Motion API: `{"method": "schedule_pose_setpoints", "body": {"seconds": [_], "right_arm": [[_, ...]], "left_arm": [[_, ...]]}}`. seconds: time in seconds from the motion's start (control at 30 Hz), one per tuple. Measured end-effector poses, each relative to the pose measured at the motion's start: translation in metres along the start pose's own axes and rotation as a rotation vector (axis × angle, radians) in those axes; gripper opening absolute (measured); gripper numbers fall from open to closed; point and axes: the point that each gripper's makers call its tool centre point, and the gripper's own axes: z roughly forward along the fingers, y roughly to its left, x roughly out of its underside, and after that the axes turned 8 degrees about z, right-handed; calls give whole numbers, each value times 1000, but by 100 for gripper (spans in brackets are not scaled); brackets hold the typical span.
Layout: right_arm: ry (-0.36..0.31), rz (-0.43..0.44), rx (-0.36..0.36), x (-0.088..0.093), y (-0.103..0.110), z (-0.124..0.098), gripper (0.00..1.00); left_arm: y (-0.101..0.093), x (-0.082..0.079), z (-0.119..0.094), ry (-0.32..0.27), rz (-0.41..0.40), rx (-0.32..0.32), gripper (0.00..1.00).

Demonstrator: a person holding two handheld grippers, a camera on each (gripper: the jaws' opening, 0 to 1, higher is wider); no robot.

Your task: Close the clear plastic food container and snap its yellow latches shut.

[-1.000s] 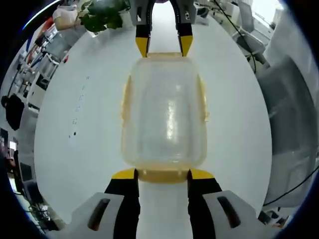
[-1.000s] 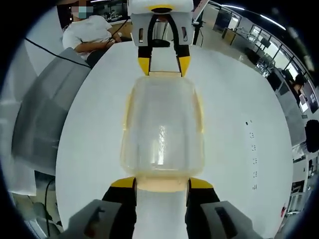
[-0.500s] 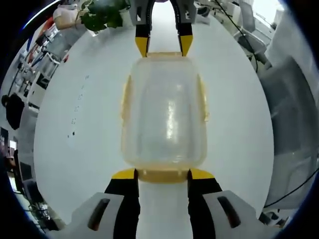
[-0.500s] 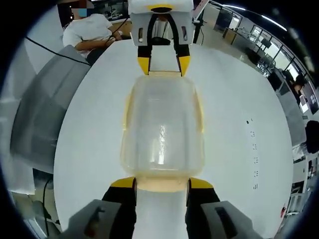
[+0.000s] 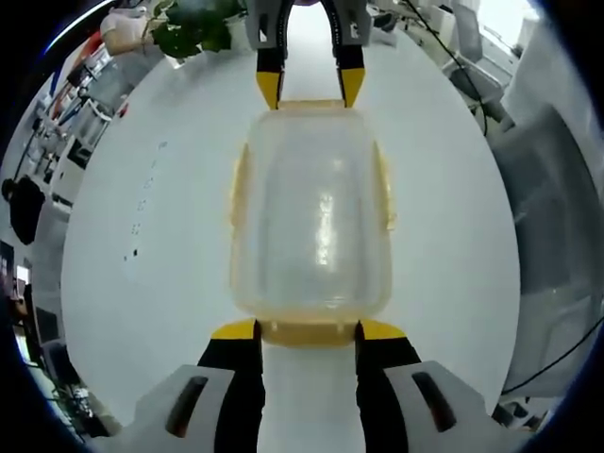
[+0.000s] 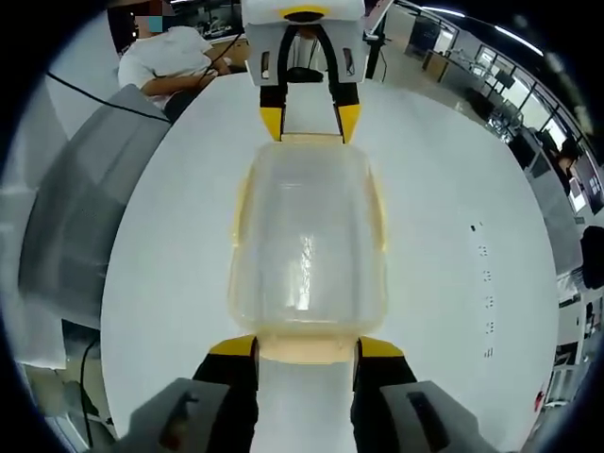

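Clear plastic container (image 5: pixel 311 217) sits mid-frame on a smooth white round bench (image 5: pixel 142 283), lid on, rounded-rectangle shape, glossy with a glare streak. Yellow latches (image 5: pixel 307 332) at both short ends and along the sides. Left claw (image 5: pixel 309 329), released, yellow-tipped black jaws flanking the near latch. Right claw (image 6: pixel 307 347), also spread, straddles the opposite end latch (image 6: pixel 307 350). Whether the latches are snapped is hard to make out. A plant (image 5: pixel 189 28) is cut off upper left; a seated person (image 6: pixel 175 57) upper left in the right gripper view.

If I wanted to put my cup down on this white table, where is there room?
Bare white table flanks both long sides of the clear container. Its short ends are crowded: the left gripper at one, the right gripper at the other.
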Motion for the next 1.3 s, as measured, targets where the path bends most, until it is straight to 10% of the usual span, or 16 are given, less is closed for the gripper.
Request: {"method": "schedule_pose_setpoints", "body": {"seconds": [0.87,1.0,1.3], "right_arm": [[-9,3,-15,4,1,7,38],[5,-12,-2,14,-1,8,54],[-27,51,-14,23,5,0,47]], "left_arm": [[-2,1,4,-39,12,15,37],[-6,5,4,-42,-37,62,38],[-7,13,-5,-66,-104,41,41]]}}
